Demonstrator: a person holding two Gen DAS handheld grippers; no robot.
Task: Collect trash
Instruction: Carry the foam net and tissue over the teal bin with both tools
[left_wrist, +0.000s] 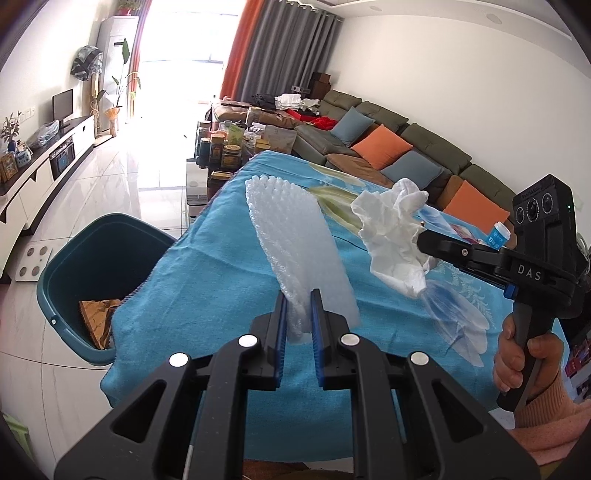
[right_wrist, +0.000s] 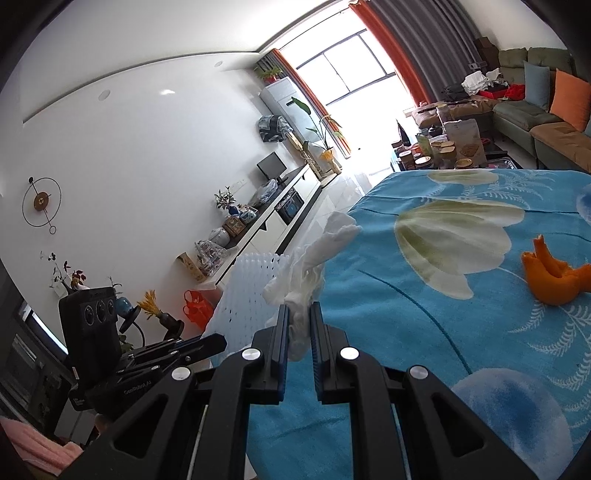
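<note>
My left gripper is shut on a white foam net sleeve and holds it above the blue flowered cloth. The sleeve also shows in the right wrist view. My right gripper is shut on a crumpled white tissue, held above the table's left edge. In the left wrist view that gripper holds the tissue to the right of the sleeve. A teal trash bin with brown paper inside stands on the floor left of the table. Orange peel lies on the cloth.
A small blue-and-white bottle stands on the table's far right. Jars and boxes crowd a low table beyond. A green sofa with cushions lines the right wall. A TV cabinet runs along the left wall.
</note>
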